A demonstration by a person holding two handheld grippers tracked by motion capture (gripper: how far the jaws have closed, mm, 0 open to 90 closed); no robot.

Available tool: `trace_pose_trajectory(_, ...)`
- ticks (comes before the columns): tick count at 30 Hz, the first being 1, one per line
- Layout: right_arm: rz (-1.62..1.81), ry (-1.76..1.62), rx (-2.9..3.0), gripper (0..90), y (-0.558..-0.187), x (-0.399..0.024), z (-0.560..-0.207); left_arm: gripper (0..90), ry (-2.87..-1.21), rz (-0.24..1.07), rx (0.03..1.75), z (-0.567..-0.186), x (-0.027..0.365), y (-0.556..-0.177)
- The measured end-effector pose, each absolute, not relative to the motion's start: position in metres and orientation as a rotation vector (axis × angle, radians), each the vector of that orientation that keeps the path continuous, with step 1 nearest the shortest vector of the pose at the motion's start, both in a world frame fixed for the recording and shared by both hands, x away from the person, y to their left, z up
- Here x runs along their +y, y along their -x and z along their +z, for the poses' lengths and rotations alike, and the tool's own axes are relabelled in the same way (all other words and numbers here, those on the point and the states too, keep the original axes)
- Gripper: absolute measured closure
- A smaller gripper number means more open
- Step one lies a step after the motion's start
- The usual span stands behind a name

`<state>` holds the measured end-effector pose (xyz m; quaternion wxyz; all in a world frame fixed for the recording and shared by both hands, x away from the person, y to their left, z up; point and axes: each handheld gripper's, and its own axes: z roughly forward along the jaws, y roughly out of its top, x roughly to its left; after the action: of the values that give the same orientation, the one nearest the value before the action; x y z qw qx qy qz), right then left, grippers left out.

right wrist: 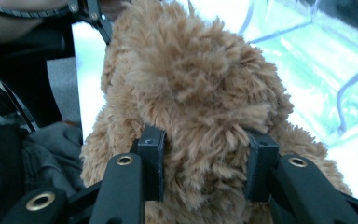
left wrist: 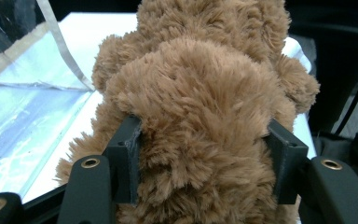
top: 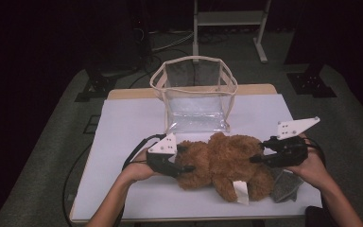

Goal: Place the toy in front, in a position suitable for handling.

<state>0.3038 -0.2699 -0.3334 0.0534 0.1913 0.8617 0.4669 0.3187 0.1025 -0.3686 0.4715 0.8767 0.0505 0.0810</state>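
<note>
A brown plush teddy bear point(top: 227, 163) lies across the near half of the white table point(top: 132, 123), with a white tag point(top: 241, 191) at its front. My left gripper point(top: 187, 158) is shut on the bear's left end; in the left gripper view point(left wrist: 205, 154) both black pads point(left wrist: 128, 158) press into the fur point(left wrist: 191, 107). My right gripper point(top: 258, 151) is shut on the bear's right end, and in the right gripper view point(right wrist: 205, 158) its pads point(right wrist: 151, 163) sink into the plush point(right wrist: 191, 88). A hand holds each gripper from the table's near edge.
A clear plastic bag with cream trim point(top: 194, 59) stands open right behind the bear, also seen at the left of the left gripper view point(left wrist: 28, 107). A grey cloth point(top: 286, 185) lies under the right hand. Dark floor and a metal frame point(top: 229, 19) lie beyond the table.
</note>
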Motion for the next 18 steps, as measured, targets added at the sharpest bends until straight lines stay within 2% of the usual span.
trace_pose_trajectory(10, 1.449, -0.595, 2.697, 57.7, -0.319, -0.24, -0.368, 41.2, -2.201, 0.218, 0.202, -0.373, 0.134, -0.314)
trace_pose_trajectory(15, 1.446, -0.561, 2.752, 57.0, -0.324, -0.218, -0.384, 42.3, -2.184, 0.213, 0.247, -0.372, 0.154, -0.309)
trace_pose_trajectory(18, 1.471, -0.581, 2.749, 55.3, -0.325, -0.218, -0.39, 40.2, -2.161, 0.199, 0.265, -0.377, 0.158, -0.308)
